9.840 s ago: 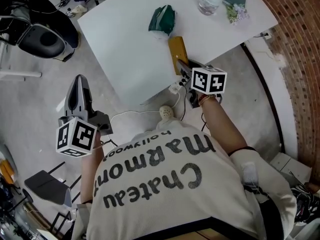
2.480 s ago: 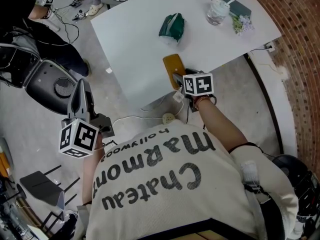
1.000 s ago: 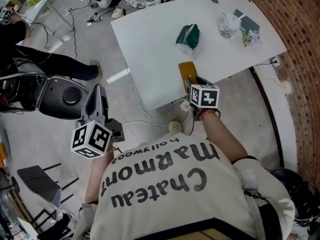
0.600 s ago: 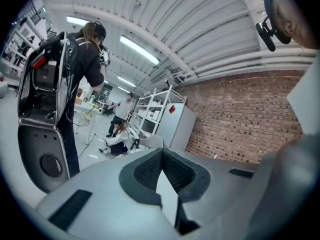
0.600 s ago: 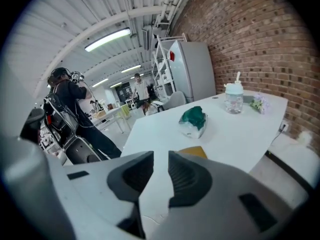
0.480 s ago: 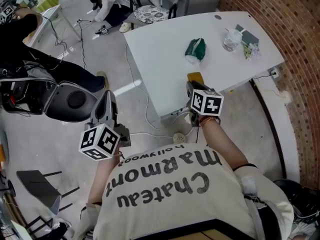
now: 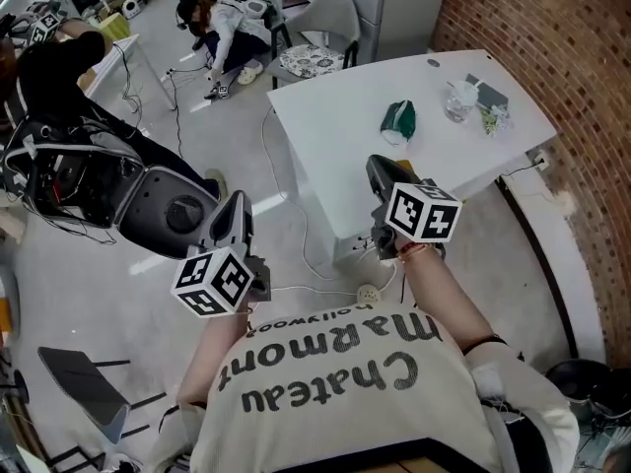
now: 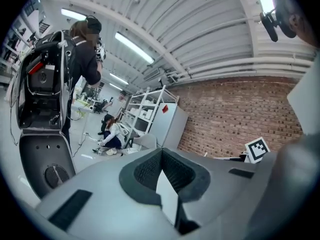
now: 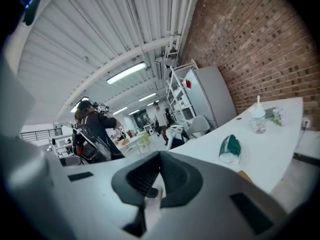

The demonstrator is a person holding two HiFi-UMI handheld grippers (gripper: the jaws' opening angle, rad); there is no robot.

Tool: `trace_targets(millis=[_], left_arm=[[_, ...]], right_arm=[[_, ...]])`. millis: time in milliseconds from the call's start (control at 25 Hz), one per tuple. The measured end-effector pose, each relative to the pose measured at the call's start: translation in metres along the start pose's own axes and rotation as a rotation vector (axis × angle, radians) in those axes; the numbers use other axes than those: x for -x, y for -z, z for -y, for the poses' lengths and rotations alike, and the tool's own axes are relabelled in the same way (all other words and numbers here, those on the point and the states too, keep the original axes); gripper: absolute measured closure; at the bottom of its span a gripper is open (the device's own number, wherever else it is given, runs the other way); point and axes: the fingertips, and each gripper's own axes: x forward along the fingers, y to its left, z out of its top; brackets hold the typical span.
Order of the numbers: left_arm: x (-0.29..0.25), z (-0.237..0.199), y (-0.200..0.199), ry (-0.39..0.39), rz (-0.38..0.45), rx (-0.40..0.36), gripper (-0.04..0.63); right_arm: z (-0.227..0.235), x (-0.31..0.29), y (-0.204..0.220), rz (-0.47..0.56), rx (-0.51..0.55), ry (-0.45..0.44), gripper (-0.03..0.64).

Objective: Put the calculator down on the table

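Note:
The yellow calculator [image 9: 243, 174] lies on the white table [image 7: 325, 136] near its front edge. Only a small corner of it shows past the gripper body in the right gripper view, and in the head view it is hidden behind the right gripper. My right gripper [image 7: 378, 166] [image 9: 160, 155] hangs above that edge, pointing roughly level, its jaws shut with nothing between them. Over the floor left of the table, my left gripper [image 7: 240, 201] [image 8: 161, 151] is also shut and empty.
A green pouch [image 7: 398, 118], a clear cup [image 7: 459, 99] and a small bunch of flowers [image 7: 490, 116] are on the table. Cables and a power strip [image 7: 370, 292] lie on the floor below. An open black case [image 7: 148, 200], a chair [image 7: 325, 18] and a crouching person [image 7: 225, 30] are to the left and behind.
The right gripper let go of the calculator at the table's edge, closed its jaws and rose off the table. The left gripper drifted slightly up and forward.

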Motion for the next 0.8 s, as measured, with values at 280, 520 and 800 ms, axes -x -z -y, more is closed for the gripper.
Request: trace_targets(millis=[280, 520, 800], left_arm=[[0.025, 0.008, -0.02, 0.052, 0.038, -0.025, 0.592], [0.034, 0.02, -0.034, 0.047, 0.065, -0.021, 0.592], [0.027, 0.041, -0.028, 0.013, 0.068, -0.002, 0.592]], right_arm=[[-0.061, 0.03, -0.041, 0.15, -0.021, -0.127, 0.614], [-0.073, 0.052, -0.058, 0.167, 0.027, -0.128, 0.614], [-0.058, 0.066, -0.069, 0.142, 0.086, -0.143, 0.614]])
